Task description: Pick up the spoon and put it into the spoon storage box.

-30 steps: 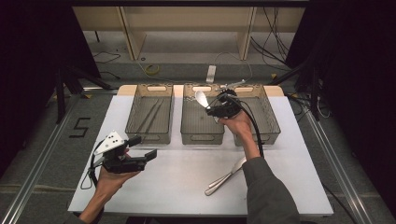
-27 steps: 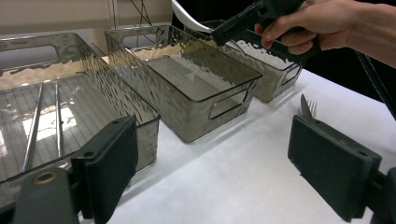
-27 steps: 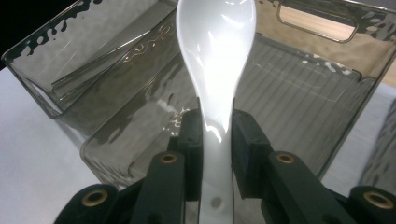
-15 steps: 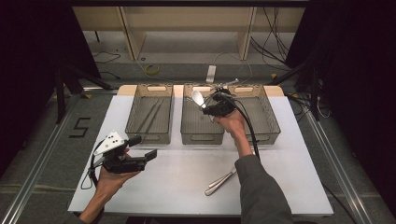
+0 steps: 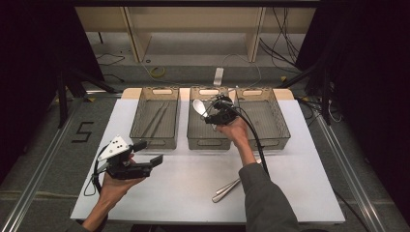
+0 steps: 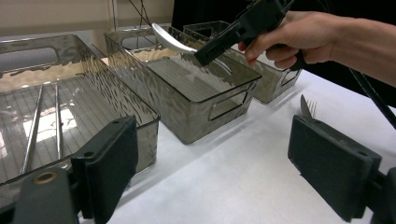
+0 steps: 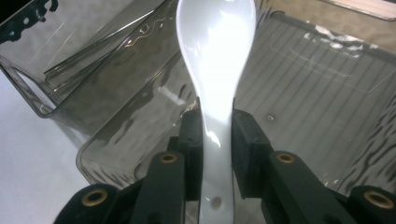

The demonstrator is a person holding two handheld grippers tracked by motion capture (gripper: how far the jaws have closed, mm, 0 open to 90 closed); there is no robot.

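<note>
Right tongs point(image 7: 217, 128) pinching white spoon point(image 7: 215, 56) above middle bin point(image 5: 209, 140); left tongs point(image 6: 224, 172) spread, empty

A lab: black curtains point(image 5: 38, 43), floor cables point(image 5: 154, 72) (taped numeral too).

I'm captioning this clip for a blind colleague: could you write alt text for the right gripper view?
The right gripper is shut on the handle of a white spoon, its bowl pointing away, held above the middle smoky clear bin. Beside it, another bin holds thin metal rods, on a white table.
</note>
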